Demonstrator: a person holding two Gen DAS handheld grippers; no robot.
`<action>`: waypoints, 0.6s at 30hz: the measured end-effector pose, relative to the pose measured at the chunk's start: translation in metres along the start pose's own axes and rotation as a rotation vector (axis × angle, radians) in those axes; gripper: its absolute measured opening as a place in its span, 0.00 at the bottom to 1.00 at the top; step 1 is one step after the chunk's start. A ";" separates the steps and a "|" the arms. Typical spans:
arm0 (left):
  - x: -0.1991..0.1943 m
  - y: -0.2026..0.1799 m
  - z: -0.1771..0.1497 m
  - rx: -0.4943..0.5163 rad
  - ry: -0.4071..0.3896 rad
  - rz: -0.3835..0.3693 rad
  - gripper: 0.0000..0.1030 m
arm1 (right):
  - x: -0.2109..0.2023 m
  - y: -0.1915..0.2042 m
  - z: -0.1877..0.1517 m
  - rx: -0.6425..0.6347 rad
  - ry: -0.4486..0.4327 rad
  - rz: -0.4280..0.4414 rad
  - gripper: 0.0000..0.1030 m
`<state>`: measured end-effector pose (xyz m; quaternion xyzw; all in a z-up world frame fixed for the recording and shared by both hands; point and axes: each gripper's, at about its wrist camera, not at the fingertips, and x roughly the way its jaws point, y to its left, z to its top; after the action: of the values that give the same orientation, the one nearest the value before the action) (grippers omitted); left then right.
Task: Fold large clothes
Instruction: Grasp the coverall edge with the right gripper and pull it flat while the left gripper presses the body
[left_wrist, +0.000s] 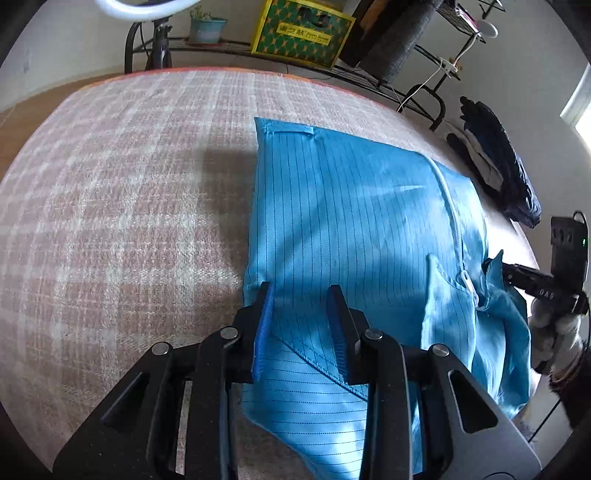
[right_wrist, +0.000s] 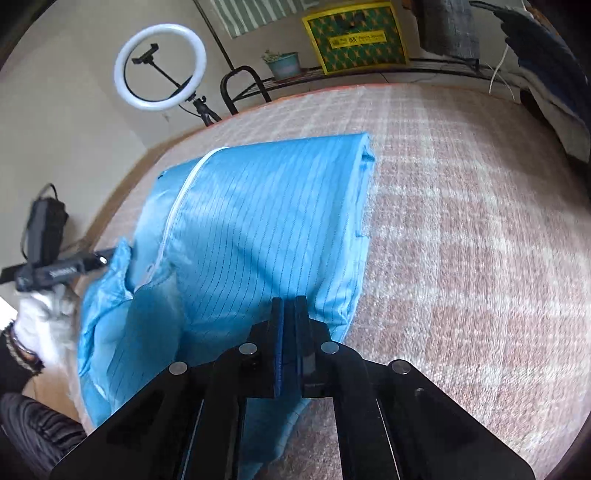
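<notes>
A blue pinstriped garment (left_wrist: 354, 206) with a white zipper (left_wrist: 452, 218) lies partly folded on a pink checked cloth surface (left_wrist: 122, 206). My left gripper (left_wrist: 303, 299) is open, its blue-padded fingers straddling the garment's near edge. My right gripper (right_wrist: 290, 314) is shut with its pads pressed together over the garment's near edge (right_wrist: 258, 229); whether cloth is pinched between them is not clear. In the left wrist view the right gripper (left_wrist: 498, 266) touches the collar area. In the right wrist view the left gripper (right_wrist: 107, 258) is at the garment's left side.
A dark pile of clothes (left_wrist: 495, 162) lies at the right edge of the surface. Behind it are a metal rack (left_wrist: 229, 48) with a yellow-green box (left_wrist: 303, 33), a potted plant (right_wrist: 282, 62) and a ring light (right_wrist: 160, 66).
</notes>
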<state>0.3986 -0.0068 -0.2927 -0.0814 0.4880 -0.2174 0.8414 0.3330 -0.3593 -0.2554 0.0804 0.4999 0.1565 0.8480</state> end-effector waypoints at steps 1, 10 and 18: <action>-0.002 -0.001 0.001 0.011 0.007 0.009 0.31 | -0.005 0.001 0.001 -0.018 0.016 -0.023 0.01; -0.023 -0.026 0.054 0.027 -0.079 -0.066 0.31 | -0.017 0.065 0.092 -0.198 -0.066 0.008 0.10; 0.044 -0.064 0.088 0.160 0.012 0.075 0.31 | 0.058 0.068 0.113 -0.285 0.044 -0.090 0.10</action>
<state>0.4741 -0.0900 -0.2598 0.0059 0.4769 -0.2243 0.8498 0.4449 -0.2731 -0.2282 -0.0665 0.4941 0.1895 0.8459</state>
